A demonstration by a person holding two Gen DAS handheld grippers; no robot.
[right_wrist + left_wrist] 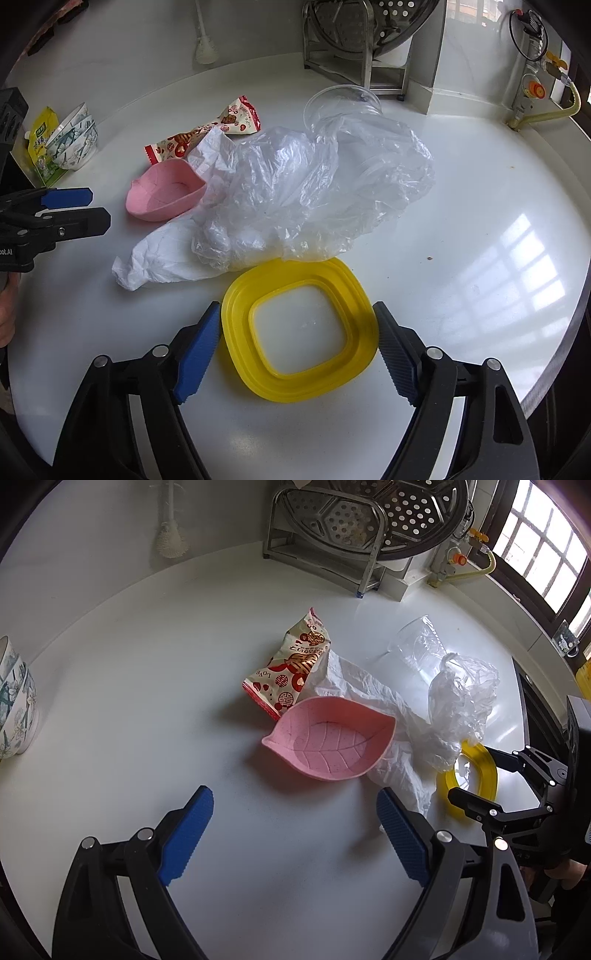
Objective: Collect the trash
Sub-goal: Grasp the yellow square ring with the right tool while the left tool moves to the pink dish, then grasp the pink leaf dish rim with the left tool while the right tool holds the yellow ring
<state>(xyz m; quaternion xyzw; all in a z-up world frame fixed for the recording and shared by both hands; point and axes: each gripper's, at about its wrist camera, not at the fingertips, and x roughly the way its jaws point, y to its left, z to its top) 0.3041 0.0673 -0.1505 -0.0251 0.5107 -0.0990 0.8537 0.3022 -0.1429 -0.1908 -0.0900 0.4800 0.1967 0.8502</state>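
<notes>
Left gripper (295,827) fingers spread over bare tabletop (147,701), pink leaf dish (328,738) at twelve o'clock. Right gripper (297,350) fingers spread, flanking yellow lid (236,317); crumpled plastic bag (314,195) at twelve.

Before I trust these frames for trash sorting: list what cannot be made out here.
- Clear plastic cup: right wrist view, the crumpled plastic bag covers its lower part; whether anything is inside cannot be told.
- Yellow lid: left wrist view, partly hidden behind the bag and the right gripper.
- Snack wrapper: print too small to read; its near end is hidden by the pink leaf dish.
- Stacked bowls: cut off by the left edge.
</notes>
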